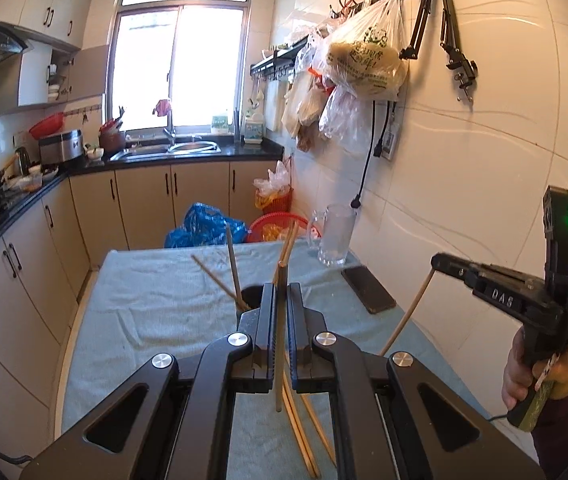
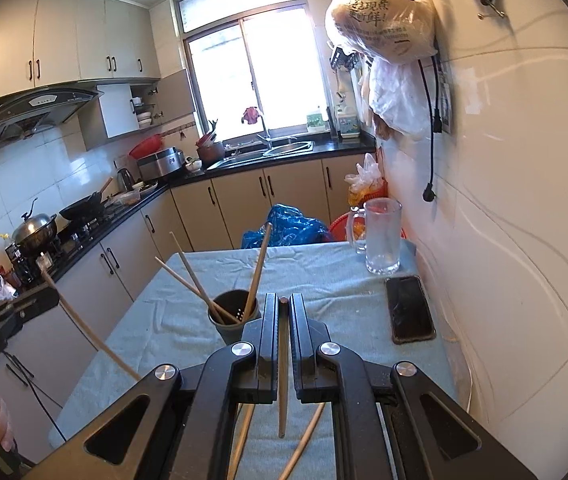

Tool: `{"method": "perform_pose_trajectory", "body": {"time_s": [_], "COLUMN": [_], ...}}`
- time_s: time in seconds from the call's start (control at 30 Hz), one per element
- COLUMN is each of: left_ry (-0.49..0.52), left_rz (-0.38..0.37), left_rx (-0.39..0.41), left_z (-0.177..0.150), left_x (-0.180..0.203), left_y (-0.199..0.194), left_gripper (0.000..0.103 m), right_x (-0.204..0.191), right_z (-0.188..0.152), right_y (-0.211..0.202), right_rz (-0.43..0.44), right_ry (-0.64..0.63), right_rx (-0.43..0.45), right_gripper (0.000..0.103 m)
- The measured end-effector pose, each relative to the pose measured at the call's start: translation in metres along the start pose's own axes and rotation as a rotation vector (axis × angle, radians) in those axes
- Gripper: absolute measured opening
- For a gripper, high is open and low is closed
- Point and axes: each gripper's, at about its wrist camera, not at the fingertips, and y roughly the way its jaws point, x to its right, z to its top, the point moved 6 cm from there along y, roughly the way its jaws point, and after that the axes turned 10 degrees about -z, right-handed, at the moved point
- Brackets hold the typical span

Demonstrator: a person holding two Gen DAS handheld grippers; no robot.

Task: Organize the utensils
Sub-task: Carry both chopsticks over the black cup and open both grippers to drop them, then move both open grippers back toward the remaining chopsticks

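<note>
My left gripper [image 1: 281,286] is shut on a wooden chopstick [image 1: 279,360] that hangs nearly upright between its pads, above the blue-grey cloth. Just beyond it stands a dark utensil cup [image 1: 249,300] with chopsticks leaning in it. To the right, a hand holds my right gripper [image 1: 440,261], shut on a second chopstick [image 1: 404,316] that slants down. In the right wrist view, my right gripper [image 2: 284,298] clamps that chopstick [image 2: 282,380], and the cup [image 2: 231,316] holds three sticks. The left gripper [image 2: 53,298] shows at the left edge with its chopstick [image 2: 83,328]. Loose chopsticks [image 2: 304,448] lie on the cloth below.
A glass mug [image 2: 382,236] stands at the table's far right corner, with a black phone [image 2: 410,308] lying nearer along the tiled wall [image 2: 504,240]. The cloth-covered table [image 1: 143,312] drops off at its left edge toward the kitchen cabinets. A blue bag [image 1: 203,228] sits beyond the far edge.
</note>
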Motion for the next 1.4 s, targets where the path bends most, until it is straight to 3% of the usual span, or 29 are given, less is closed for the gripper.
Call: {"method": "perform_pose_trajectory", "body": {"time_s": [0.4,0.77,0.9,1.1,1.3,1.4], "left_ry": [0.005,-0.044,-0.059,-0.090,-0.121,-0.107], "left_rz": [0.026,0.052,0.057,0.062,0.064,0.065], "left_rx": [0.060,0.070,0.041,-0.084,-0.095,-0.084], "left_z": [0.066,0.111,0.107,0.076,0.066,0.066], "left_x": [-0.011,-0.044,-0.056,-0.075,-0.085,-0.082], "left_y": [0.041,0.099,0.126,0.175,0.181,0.175], "left_gripper": [0.004,0.004,0.004,0.004,0.005,0.009], "right_x": [-0.027,-0.046,-0.047,-0.050,-0.046,-0.044], "right_z": [0.059,0.115,0.115,0.092,0.068,0.061], "right_y": [0.019,0.064,0.085,0.130,0.170,0.183], "right_rz": [0.043,0.096,0.087,0.048,0.021,0.020], "right_ry": [-0.009,0.084,0.105,0.094,0.088,0.098], "right_rx": [0.072,0.095,0.084,-0.001,-0.090,-0.115], "right_gripper": [0.006,0.006,0.006,0.006,0.006,0.006]}}
